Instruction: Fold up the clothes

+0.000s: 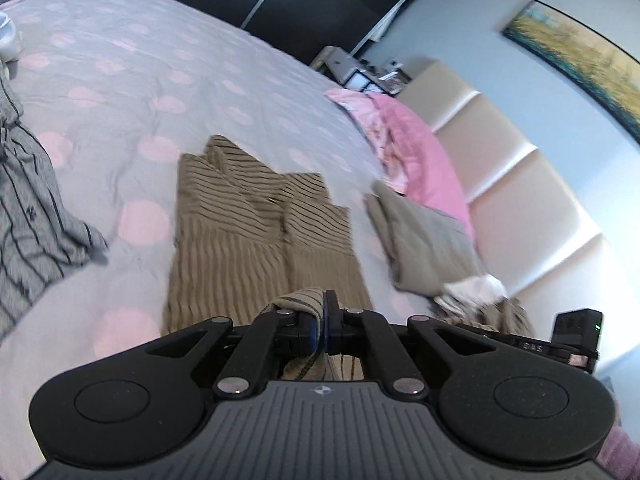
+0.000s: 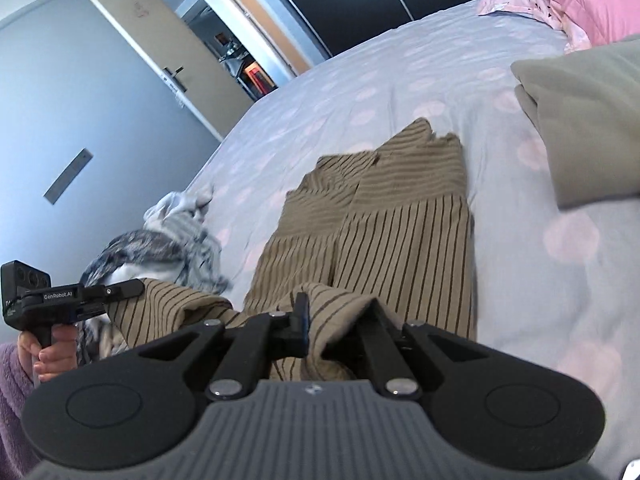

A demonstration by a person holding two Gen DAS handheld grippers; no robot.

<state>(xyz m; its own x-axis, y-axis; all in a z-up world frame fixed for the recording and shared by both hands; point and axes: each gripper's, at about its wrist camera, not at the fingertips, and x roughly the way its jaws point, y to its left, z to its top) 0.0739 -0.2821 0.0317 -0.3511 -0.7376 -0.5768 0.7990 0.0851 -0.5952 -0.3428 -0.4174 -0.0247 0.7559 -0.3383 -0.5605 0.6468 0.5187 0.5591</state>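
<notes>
A tan shirt with dark stripes (image 1: 256, 220) lies partly folded on the bed, sleeves turned in; it also shows in the right wrist view (image 2: 392, 216). My left gripper (image 1: 322, 320) is shut on the shirt's near hem, lifted off the bed. My right gripper (image 2: 316, 328) is shut on the hem too, with cloth bunched between and over its fingers. The left gripper (image 2: 120, 290) shows at the left of the right wrist view, holding the same hem.
The bed (image 1: 140, 64) has a grey cover with pink dots. A grey striped garment (image 1: 28, 208) lies left. A folded grey-green garment (image 1: 424, 248) and pink pillows (image 1: 404, 136) lie right, by the padded headboard (image 1: 520, 184). A crumpled grey-white garment (image 2: 172, 240) lies near the bed edge.
</notes>
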